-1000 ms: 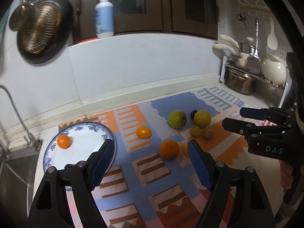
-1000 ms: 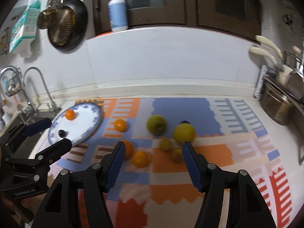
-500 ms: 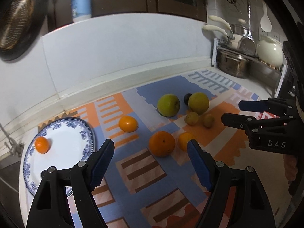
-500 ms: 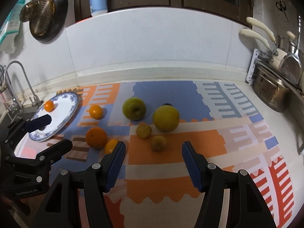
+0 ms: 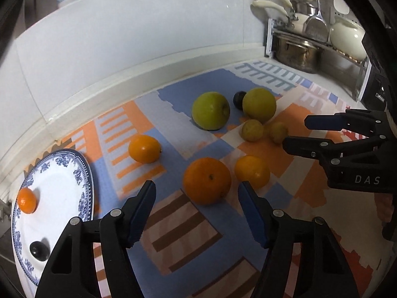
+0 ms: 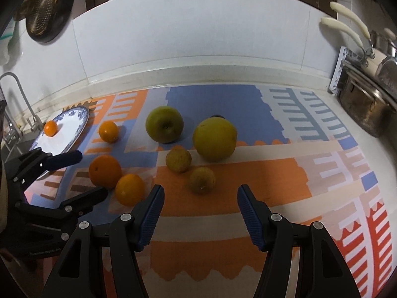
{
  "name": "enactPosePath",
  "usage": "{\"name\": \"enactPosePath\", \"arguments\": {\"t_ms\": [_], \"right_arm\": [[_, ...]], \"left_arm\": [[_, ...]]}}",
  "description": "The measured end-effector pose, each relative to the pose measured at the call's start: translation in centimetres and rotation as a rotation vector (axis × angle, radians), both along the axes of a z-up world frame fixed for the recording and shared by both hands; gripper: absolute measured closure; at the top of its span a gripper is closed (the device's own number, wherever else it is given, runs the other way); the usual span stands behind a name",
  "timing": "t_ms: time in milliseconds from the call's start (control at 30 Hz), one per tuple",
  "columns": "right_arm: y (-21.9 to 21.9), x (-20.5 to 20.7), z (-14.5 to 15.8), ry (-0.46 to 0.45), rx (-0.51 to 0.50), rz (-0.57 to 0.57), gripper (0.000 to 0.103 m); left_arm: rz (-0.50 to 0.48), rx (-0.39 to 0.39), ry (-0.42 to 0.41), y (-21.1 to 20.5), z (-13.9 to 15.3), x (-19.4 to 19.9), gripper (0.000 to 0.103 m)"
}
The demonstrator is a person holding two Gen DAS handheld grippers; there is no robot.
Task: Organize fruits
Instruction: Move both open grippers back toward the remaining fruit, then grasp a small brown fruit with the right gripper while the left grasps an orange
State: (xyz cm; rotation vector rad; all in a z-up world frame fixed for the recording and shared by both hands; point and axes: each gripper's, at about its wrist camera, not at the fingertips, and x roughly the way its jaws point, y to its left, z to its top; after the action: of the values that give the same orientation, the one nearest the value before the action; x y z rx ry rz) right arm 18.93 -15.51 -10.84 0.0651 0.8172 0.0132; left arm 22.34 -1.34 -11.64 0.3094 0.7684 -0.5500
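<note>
Left wrist view has the left gripper (image 5: 197,200) lined up on the big orange (image 5: 206,180), jaws just narrowing but nothing between them yet. I'd drop lower, straddle its widest part, squeeze gently, then carry it to the plate (image 5: 64,188). Right gripper (image 6: 200,204) hangs spread and empty near a small yellow fruit (image 6: 202,180).

Blue-rimmed china plate (image 5: 82,173) at 9 o'clock on patterned mat (image 5: 173,236); big round orange (image 5: 206,180) centre; steel pot (image 5: 297,52) at 1 o'clock.
</note>
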Motion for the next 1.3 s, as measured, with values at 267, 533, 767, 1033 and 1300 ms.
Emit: {"name": "enactPosePath", "arguments": {"t_ms": [267, 533, 767, 1033, 1300], "right_arm": [[-0.2, 1.2, -0.8, 0.019, 0.015, 0.018, 0.048], [-0.8, 2.4, -1.7, 0.046, 0.064, 0.025, 0.063], [-0.6, 2.5, -2.0, 0.050, 0.053, 0.044, 0.074], [0.1, 1.6, -1.0, 0.023, 0.051, 0.072, 0.074], [1.4, 0.1, 1.1, -0.029, 0.056, 0.111, 0.074]], "left_arm": [[-0.020, 0.010, 0.015, -0.5, -0.3, 0.9, 0.044], [-0.043, -0.001, 0.035, -1.1, -0.3, 1.1, 0.063], [-0.002, -0.017, 0.049, -0.6, 0.0, 0.9, 0.063], [0.043, -0.062, 0.045, 0.3, 1.1, 0.0, 0.063], [0.084, -0.099, 0.001, 1.6, 3.1, -1.7, 0.063]]}}
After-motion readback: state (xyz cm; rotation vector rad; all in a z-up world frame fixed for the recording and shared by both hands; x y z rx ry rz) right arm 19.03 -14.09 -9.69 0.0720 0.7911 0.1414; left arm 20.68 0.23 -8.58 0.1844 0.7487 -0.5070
